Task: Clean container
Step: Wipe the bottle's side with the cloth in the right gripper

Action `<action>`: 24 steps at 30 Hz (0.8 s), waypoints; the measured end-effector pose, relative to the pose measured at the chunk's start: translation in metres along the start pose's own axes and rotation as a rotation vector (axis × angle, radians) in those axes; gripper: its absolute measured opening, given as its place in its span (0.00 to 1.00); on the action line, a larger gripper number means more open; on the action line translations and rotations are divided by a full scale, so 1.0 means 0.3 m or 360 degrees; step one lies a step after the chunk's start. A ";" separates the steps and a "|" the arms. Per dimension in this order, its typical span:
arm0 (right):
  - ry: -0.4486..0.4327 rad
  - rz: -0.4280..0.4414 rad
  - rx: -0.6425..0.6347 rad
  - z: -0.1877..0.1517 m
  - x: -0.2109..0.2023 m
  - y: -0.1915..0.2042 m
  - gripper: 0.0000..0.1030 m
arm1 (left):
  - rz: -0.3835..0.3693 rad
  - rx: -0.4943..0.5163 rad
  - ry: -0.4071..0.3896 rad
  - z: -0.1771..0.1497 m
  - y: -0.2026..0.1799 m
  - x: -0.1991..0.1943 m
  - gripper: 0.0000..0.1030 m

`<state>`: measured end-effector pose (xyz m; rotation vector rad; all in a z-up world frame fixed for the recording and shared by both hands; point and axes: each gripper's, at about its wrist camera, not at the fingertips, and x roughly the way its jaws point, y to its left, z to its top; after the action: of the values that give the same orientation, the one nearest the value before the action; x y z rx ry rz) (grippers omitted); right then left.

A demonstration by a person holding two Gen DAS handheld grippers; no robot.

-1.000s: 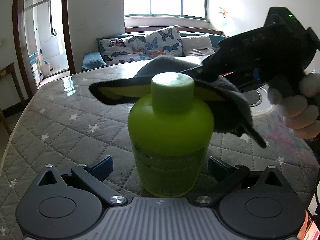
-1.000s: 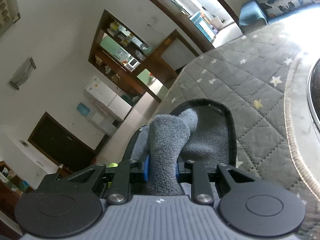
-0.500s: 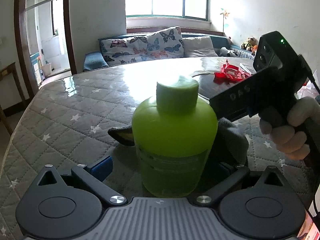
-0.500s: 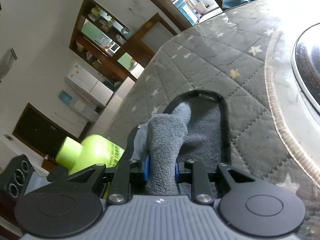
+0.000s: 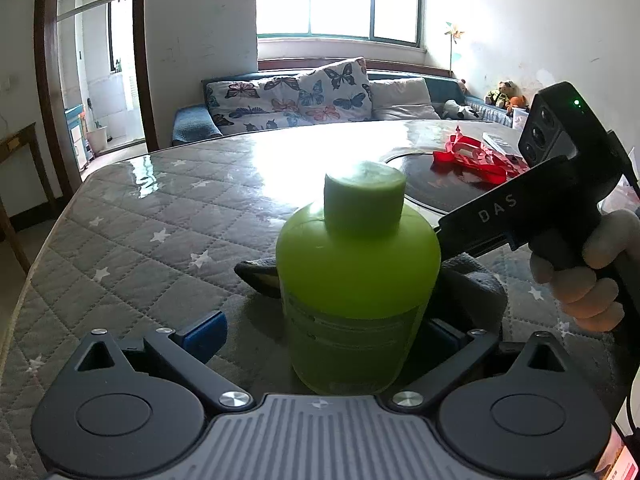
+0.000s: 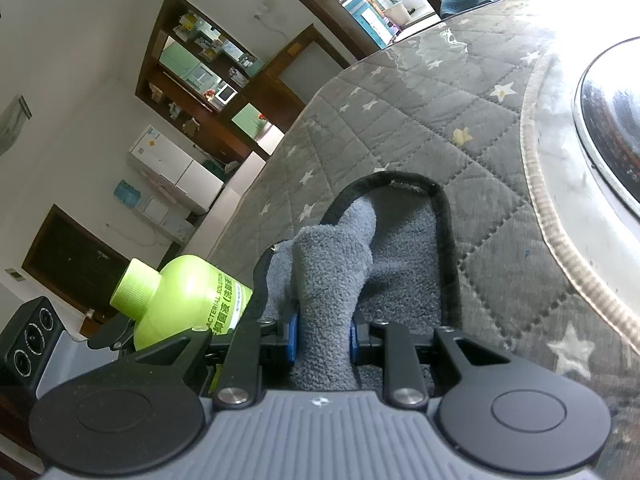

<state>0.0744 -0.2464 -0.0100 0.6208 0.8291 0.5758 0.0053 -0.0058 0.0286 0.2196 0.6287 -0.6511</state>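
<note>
A lime-green bottle point(image 5: 356, 280) with a round cap stands upright on the quilted grey table cover point(image 5: 140, 240). My left gripper point(image 5: 320, 332) is open around its base; the left pad is clear of it and the right pad sits close beside it. My right gripper point(image 6: 322, 332) is shut on a grey cloth point(image 6: 332, 264) with a dark hem. In the left wrist view the right gripper's body point(image 5: 520, 216) reaches in from the right, held by a hand. The cloth point(image 5: 476, 284) lies low behind the bottle, partly hidden. The bottle point(image 6: 188, 296) appears left of the cloth.
A dark round glass turntable point(image 5: 420, 184) lies past the bottle, with a red ribbon-like heap point(image 5: 472, 156) on it. Its rim point(image 6: 588, 152) is close on the right in the right wrist view. A sofa with butterfly cushions point(image 5: 304, 96) stands beyond the table.
The right gripper carried the cloth down from over the bottle's cap to table level behind and right of the bottle. The bottle and left gripper held their place.
</note>
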 end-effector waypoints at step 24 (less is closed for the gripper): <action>-0.0130 0.0176 -0.0027 0.034 -0.070 0.078 0.22 | 0.0029 -0.0012 0.0025 -0.033 -0.001 -0.003 0.98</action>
<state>0.0659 -0.2476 0.0218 0.6738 0.7155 0.6530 0.0000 -0.0018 0.0213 0.2234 0.6431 -0.6299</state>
